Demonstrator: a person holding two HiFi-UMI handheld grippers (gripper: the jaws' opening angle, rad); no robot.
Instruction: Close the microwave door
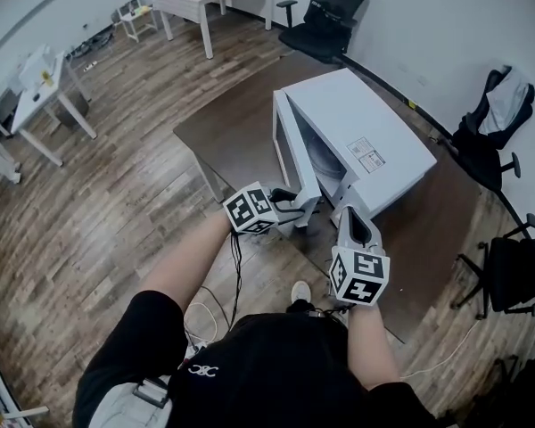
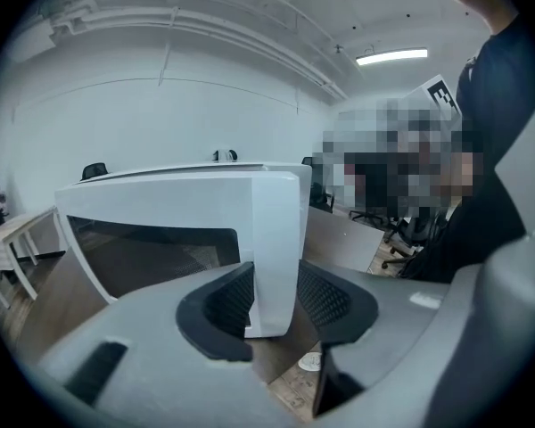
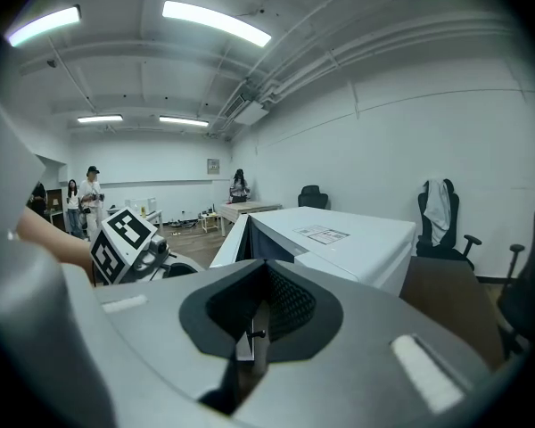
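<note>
At the left of the head view, your left gripper (image 1: 290, 205) reaches in from the near edge of the brown table (image 1: 236, 127), and its own view shows its jaws clamped on the free edge of the microwave door (image 2: 196, 199), one pad on each face. That grip looks meant to let you steer the swing rather than just shove the panel. The door stands partly open, angled out from the front of the white microwave (image 1: 361, 127), which sits on the table. Further right, your right gripper (image 1: 349, 217) hovers just beside the oven's front corner with its jaws together on nothing, probably placed to steady the body or simply stay clear of the door.
</note>
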